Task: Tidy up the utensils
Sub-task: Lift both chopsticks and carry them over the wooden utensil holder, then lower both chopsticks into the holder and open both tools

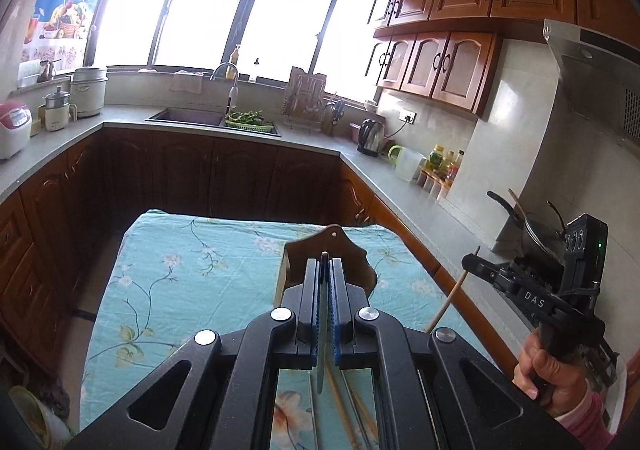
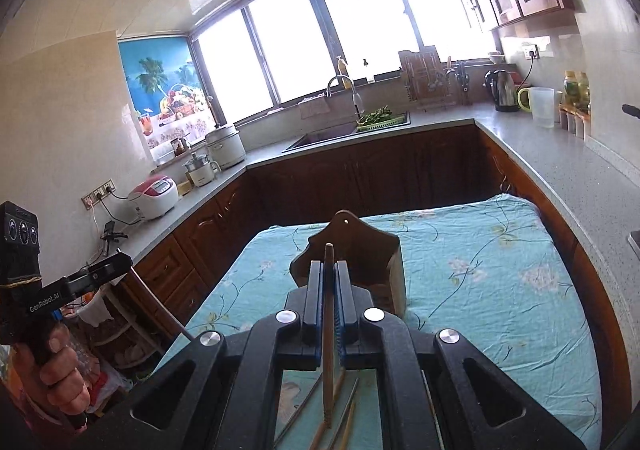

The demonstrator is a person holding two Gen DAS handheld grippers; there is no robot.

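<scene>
- Left tongs [image 1: 329, 264]: pads pressed together on a thin flat utensil [image 1: 321, 362]; its dark tip shows just past the fingertips, and its pale lower length hangs below the pads. What kind of utensil it is cannot be told.
- Right tongs [image 2: 329, 264]: pinching a single wooden chopstick [image 2: 329, 330], nearly upright, rounded end poking above the fingertips, ridged lower end hanging below.
- Wooden utensil holder [image 2: 360, 254]: brown box with a scalloped back and a hanging hole, standing on the bench just beyond both tongs, apart from them.
- Bench [image 1: 192, 274]: covered in a turquoise floral cloth.
- Loose utensils [image 2: 344, 406]: more chopsticks and thin metal pieces lying on the cloth near the holder, seen under the tongs' frames.
- Person's hands: right hand [image 1: 548, 374] with a pink sleeve grips its handle at the right; left hand [image 2: 56, 366] grips its handle at the left.
- Surroundings: far counter with sink [image 1: 188, 117], kettle [image 1: 370, 135], rice cooker [image 1: 12, 127]; well apart from the bench.
</scene>
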